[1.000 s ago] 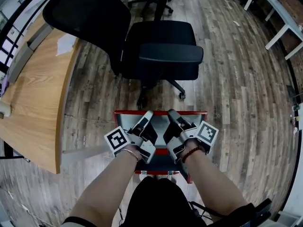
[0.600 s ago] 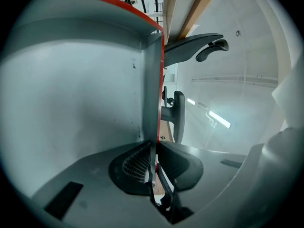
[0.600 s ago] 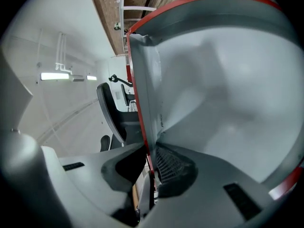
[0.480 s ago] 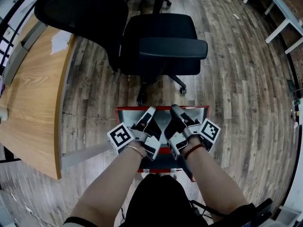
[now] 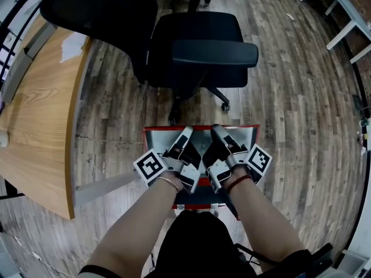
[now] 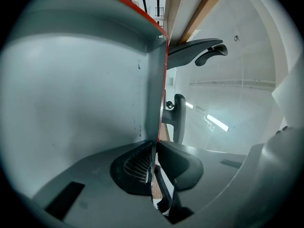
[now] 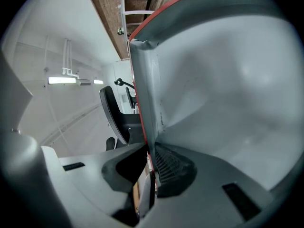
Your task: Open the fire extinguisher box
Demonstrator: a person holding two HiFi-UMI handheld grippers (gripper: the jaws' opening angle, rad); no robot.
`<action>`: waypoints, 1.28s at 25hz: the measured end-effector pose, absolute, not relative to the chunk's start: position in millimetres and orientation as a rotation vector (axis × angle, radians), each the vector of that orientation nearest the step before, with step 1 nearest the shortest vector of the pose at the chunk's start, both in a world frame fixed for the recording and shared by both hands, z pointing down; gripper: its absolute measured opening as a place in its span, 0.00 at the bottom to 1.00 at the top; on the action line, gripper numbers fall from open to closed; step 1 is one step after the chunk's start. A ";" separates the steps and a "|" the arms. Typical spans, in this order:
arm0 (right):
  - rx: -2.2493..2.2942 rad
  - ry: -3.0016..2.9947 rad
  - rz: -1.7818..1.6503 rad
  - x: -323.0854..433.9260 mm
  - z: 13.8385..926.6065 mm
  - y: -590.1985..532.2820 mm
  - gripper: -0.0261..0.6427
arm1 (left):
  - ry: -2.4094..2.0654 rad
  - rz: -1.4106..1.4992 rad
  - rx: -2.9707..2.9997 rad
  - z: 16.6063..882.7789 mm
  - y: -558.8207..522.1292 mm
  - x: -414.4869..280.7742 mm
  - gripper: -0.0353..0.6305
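Note:
The fire extinguisher box is red and sits on the floor in front of my knees. Its lid, grey inside with a red rim, stands raised. My left gripper is shut on the lid's left part. In the left gripper view the thin red-edged sheet runs down between the pads. My right gripper is shut on the lid's right part; its jaws have just been closing a little, with the lid's edge between them. What is inside the box is hidden by my hands.
A black office chair stands just beyond the box, its wheeled base close to the lid's top edge. A curved wooden desk fills the left side. White table legs stand at the far right on the plank floor.
Both grippers keep their hold on the lid. The lid's top edge and the grippers sit slightly higher in the head view, a little nearer the chair's base.

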State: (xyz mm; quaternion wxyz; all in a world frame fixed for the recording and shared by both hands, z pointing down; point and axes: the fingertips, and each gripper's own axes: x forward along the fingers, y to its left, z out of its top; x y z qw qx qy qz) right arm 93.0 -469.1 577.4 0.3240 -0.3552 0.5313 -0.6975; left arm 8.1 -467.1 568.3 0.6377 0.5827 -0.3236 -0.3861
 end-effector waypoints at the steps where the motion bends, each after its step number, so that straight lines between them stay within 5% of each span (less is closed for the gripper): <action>1: -0.931 1.396 -1.830 92.8 576.8 -469.0 0.12 | -0.736 -0.882 1.330 568.0 -466.8 7.9 0.11; 32: -0.860 1.571 -1.761 114.0 502.1 -408.4 0.12 | -0.866 -0.913 1.395 512.9 -404.9 -27.3 0.11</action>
